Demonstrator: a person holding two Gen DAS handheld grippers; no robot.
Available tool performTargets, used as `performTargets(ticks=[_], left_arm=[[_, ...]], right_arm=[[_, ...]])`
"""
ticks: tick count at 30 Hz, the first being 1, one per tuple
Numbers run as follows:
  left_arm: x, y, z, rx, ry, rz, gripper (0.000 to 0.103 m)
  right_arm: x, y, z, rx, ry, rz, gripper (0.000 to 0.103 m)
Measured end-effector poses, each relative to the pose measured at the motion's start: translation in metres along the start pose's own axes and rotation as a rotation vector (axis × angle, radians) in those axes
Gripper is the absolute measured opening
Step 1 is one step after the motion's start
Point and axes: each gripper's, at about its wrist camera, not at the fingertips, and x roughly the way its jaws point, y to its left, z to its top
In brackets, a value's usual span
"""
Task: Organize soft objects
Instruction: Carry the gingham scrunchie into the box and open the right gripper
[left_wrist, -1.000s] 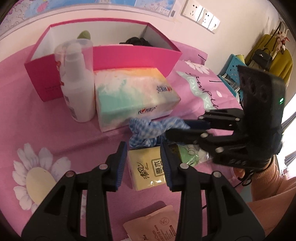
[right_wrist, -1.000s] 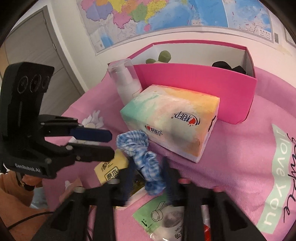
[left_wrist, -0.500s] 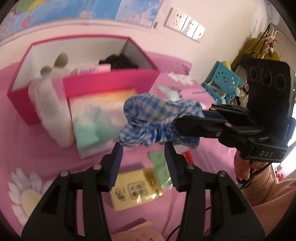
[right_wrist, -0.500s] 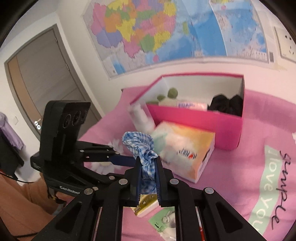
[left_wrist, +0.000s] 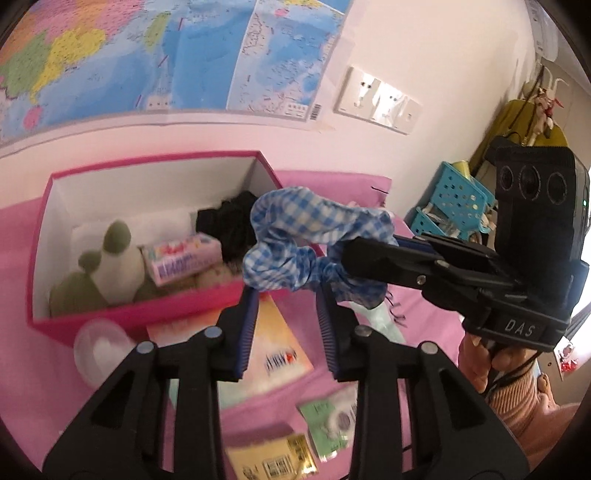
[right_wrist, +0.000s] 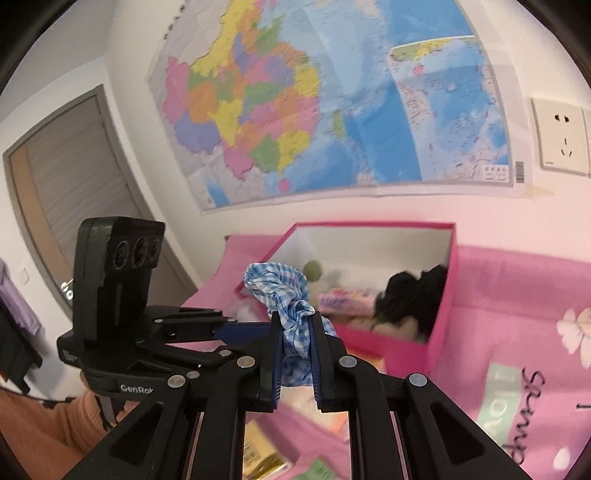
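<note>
My right gripper (right_wrist: 294, 317) is shut on a blue-and-white checked scrunchie (right_wrist: 282, 291) and holds it in the air in front of the pink box (right_wrist: 441, 317). In the left wrist view the scrunchie (left_wrist: 295, 236) hangs from the right gripper (left_wrist: 345, 254) just above my left gripper (left_wrist: 286, 295), which is open and empty below it. The pink box (left_wrist: 140, 314) holds a green-and-white plush toy (left_wrist: 110, 254), a pink tissue pack (left_wrist: 181, 258) and a black soft item (left_wrist: 229, 225).
A tissue box (left_wrist: 273, 347) and a clear-capped bottle (left_wrist: 99, 347) stand in front of the pink box. A green packet (left_wrist: 328, 424) and a yellow packet (left_wrist: 273, 461) lie on the pink cloth. A blue basket (left_wrist: 454, 203) stands at the right.
My right gripper closed on the scrunchie, lifted it off the cloth and carried it up toward the pink box. My left gripper rose with it and stayed open.
</note>
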Motion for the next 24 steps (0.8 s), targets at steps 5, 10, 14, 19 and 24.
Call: performTargets(ticks=[5,10,14,19,24], left_arm=[[0.022,0.007,0.025,-0.001,0.027,0.051,0.034],[0.039,0.009,0.041,0.008,0.055,0.085,0.034],[0.054,0.013,0.049,0.000,0.081,0.142,0.034],[0.066,0.021,0.053,-0.036,0.115,0.206,0.046],[0.061,0.022,0.047,-0.025,0.096,0.220,0.046]], right_arm=[[0.014,-0.023,0.017,0.044,-0.005,-0.027,0.012],[0.027,-0.040,0.028,0.067,-0.009,-0.059,0.012],[0.043,-0.053,0.034,0.091,0.002,-0.090,0.012],[0.069,-0.070,0.039,0.114,0.035,-0.159,0.020],[0.082,-0.083,0.041,0.110,0.041,-0.284,0.040]])
